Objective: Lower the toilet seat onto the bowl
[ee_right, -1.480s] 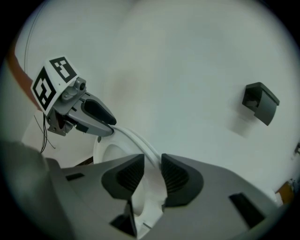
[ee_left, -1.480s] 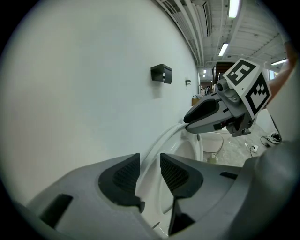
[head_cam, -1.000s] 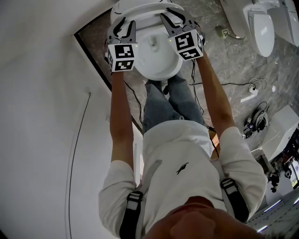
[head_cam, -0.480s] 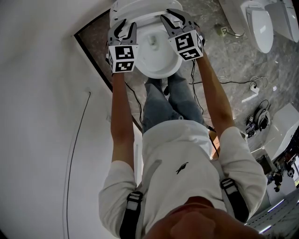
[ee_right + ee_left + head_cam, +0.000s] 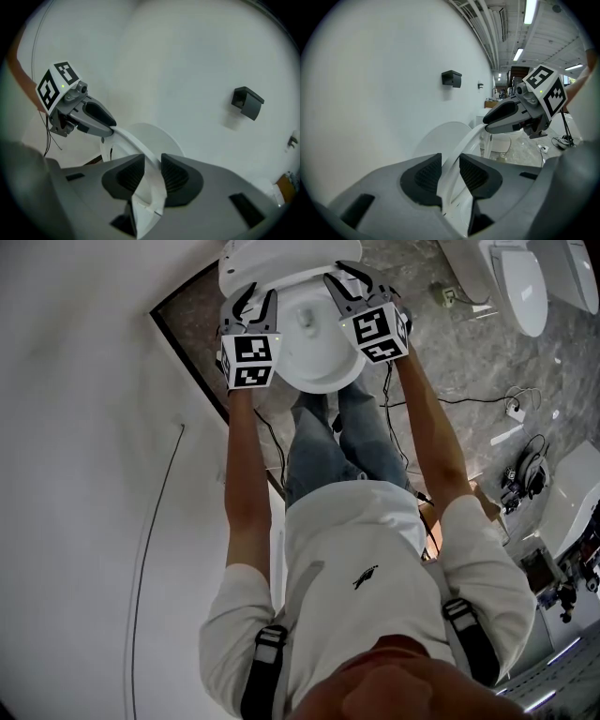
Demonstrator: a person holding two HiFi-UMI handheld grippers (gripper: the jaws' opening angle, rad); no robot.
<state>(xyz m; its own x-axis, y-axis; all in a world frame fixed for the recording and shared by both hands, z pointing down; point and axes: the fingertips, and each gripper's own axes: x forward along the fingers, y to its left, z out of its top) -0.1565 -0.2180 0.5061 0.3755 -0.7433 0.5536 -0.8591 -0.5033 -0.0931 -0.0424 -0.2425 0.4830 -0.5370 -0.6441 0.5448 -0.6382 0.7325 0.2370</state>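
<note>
Right up at the glossy white ceramic bowl (image 5: 319, 367), both arms stretched forward. Gripping the toilet seat (image 5: 465, 140) on the bowl's left side with the left tool (image 5: 450, 171): thin, smooth white plastic ring, pinched edge-on between ribbed black pads (image 5: 425, 176). Same story on the bowl's right side with the right tool (image 5: 150, 174): curved rim filling the gap between its ribbed pads, jaws just eased a touch wider but touching the plastic on both faces. Seat tilted, part-way between the bowl and the round lid (image 5: 436, 140). Lid upright behind the bowl, flat against a plain matte white wall (image 5: 384, 75). High on that wall above the bowl, a small boxy black bracket (image 5: 451, 78). Around the bowl's foot, grey veined stone floor (image 5: 450, 343).
</note>
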